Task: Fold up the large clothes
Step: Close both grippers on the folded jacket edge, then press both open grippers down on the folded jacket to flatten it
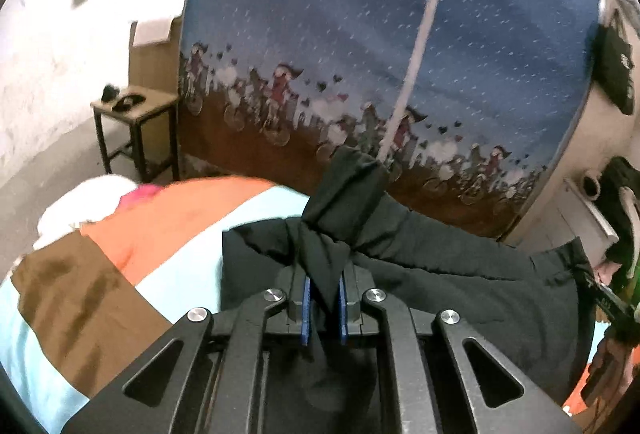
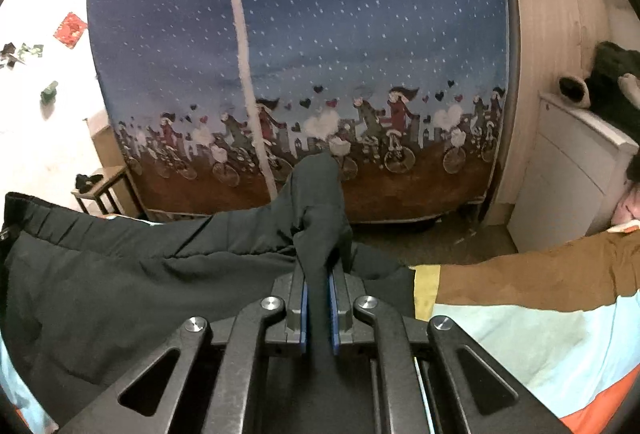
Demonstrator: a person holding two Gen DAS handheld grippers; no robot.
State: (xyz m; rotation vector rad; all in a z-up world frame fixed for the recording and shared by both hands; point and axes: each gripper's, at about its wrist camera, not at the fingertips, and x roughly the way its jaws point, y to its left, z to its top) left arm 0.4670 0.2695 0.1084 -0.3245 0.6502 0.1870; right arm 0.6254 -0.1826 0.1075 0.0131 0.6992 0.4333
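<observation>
A large black garment point(image 1: 440, 266) lies spread on a bed with a striped cover point(image 1: 80, 294) in brown, orange and pale blue. My left gripper point(image 1: 324, 298) is shut on a bunched fold of the garment, which sticks up past the fingertips. In the right wrist view my right gripper point(image 2: 318, 294) is shut on another bunched fold of the same black garment point(image 2: 120, 274), lifted above the cover point(image 2: 540, 334). The cloth stretches between the two grips.
A blue curtain with cyclist figures point(image 2: 320, 54) hangs ahead beyond the bed. A small wooden stool point(image 1: 136, 114) stands at the left by the white wall. A white cabinet point(image 2: 572, 170) with dark clothes on it is at the right.
</observation>
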